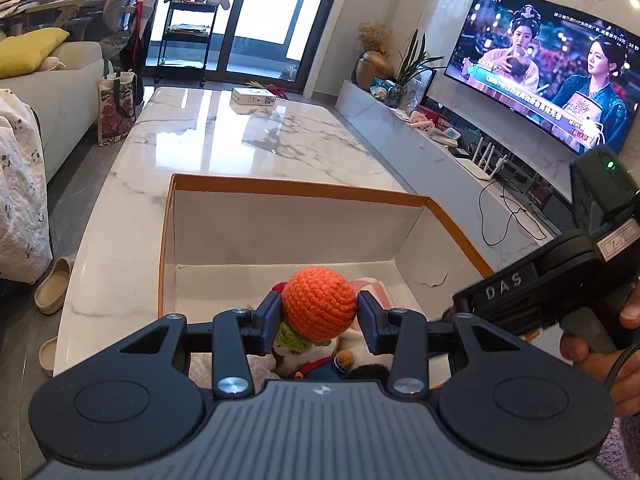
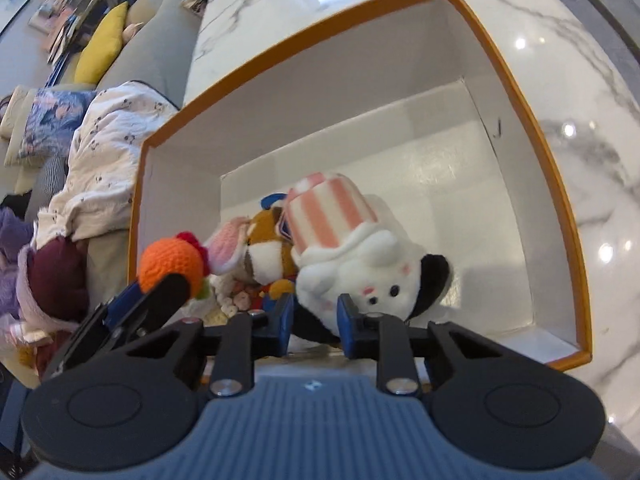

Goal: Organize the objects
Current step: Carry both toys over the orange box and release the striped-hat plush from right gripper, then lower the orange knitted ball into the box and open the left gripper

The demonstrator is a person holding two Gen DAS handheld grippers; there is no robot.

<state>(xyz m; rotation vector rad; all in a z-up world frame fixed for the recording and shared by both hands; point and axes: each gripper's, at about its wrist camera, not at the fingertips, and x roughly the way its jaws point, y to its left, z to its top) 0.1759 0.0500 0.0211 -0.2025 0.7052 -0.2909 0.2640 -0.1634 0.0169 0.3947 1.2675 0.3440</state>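
Observation:
An open cardboard box [image 1: 296,192] with orange rim and white inside stands on the marble table. My left gripper [image 1: 319,316] is shut on an orange crocheted ball toy [image 1: 319,304], held over the box's near end; the toy also shows in the right wrist view [image 2: 170,266]. My right gripper [image 2: 314,316] is inside the box [image 2: 516,92], its jaws partly open around the edge of a white plush [image 2: 360,268] with a pink-striped hat; whether they pinch it I cannot tell. A brown and white plush [image 2: 264,248] lies beside it.
The marble table [image 1: 224,136] stretches ahead with a small white box [image 1: 253,97] at its far end. A sofa [image 1: 60,92] and slippers [image 1: 54,286] are left, a TV [image 1: 548,76] and low cabinet right. My right gripper's body [image 1: 560,280] is close at right.

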